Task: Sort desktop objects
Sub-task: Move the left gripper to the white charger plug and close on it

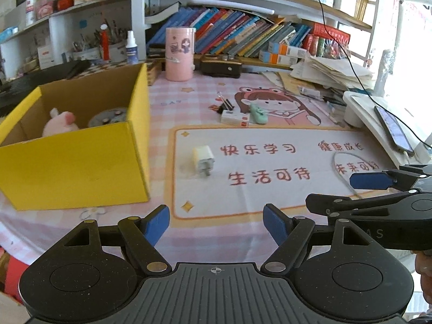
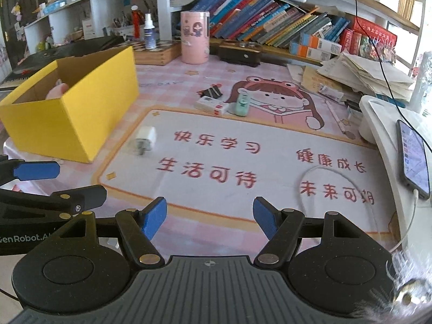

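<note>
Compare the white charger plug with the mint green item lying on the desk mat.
The white charger plug is boxy and lies alone on the mat's pale panel, nearer the yellow box; the mint green item is longer, rounded, and lies farther back on the cartoon girl print. The plug shows metal prongs; the green item shows none. The green item sits beside a white carton; the plug touches nothing. Both lie loose on the desk mat, ungripped.

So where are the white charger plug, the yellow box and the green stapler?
white charger plug (image 1: 204, 159), left wrist view, its top face.
yellow box (image 1: 75, 167), left wrist view, front wall.
green stapler (image 2: 242, 104), right wrist view, its body.
</note>
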Available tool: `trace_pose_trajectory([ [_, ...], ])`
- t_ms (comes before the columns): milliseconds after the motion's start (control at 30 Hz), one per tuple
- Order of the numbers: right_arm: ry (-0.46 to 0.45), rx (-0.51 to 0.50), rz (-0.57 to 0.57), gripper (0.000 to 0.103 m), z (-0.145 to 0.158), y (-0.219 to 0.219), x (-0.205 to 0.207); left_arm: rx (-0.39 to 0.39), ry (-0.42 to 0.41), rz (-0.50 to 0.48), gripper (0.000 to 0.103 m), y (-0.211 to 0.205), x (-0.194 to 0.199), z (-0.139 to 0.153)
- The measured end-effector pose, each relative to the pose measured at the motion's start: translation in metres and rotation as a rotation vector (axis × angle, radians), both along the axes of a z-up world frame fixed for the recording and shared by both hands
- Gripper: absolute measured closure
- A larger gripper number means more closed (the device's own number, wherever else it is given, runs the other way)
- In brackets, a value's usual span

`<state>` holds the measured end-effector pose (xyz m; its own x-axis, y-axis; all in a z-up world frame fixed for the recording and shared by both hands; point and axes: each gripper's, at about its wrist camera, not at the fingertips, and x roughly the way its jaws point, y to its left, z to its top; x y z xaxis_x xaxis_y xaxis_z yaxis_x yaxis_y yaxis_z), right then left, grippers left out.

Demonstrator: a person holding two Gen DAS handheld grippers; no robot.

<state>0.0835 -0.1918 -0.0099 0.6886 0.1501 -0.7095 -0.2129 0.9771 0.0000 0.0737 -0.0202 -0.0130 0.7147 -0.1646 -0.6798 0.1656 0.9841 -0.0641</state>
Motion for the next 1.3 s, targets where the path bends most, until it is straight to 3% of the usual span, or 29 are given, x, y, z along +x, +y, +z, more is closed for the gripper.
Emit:
trace_pose_trajectory([
  [300,-0.001,0.007,-0.002,0.034,0.0,-0.035,0.04,0.005,-0.009,0.044,0.027,-0.028,0.035,-0.006],
  [800,-0.022,0.042,0.12,0.034,0.002,-0.056,0.095,0.095,0.004,0.223,0.054,-0.042,0.1,-0.027],
  [967,-0.029,0.047,0.156,0.034,0.003,-0.058,0.109,0.13,0.039,0.244,0.056,-0.045,0.115,-0.038],
  [1233,-0.032,0.085,0.146,0.034,-0.001,-0.06,0.141,0.128,0.096,0.271,0.079,-0.042,0.126,-0.05],
  [1300,-0.039,0.093,0.138,0.034,-0.002,-0.059,0.15,0.121,0.099,0.271,0.079,-0.041,0.127,-0.049],
])
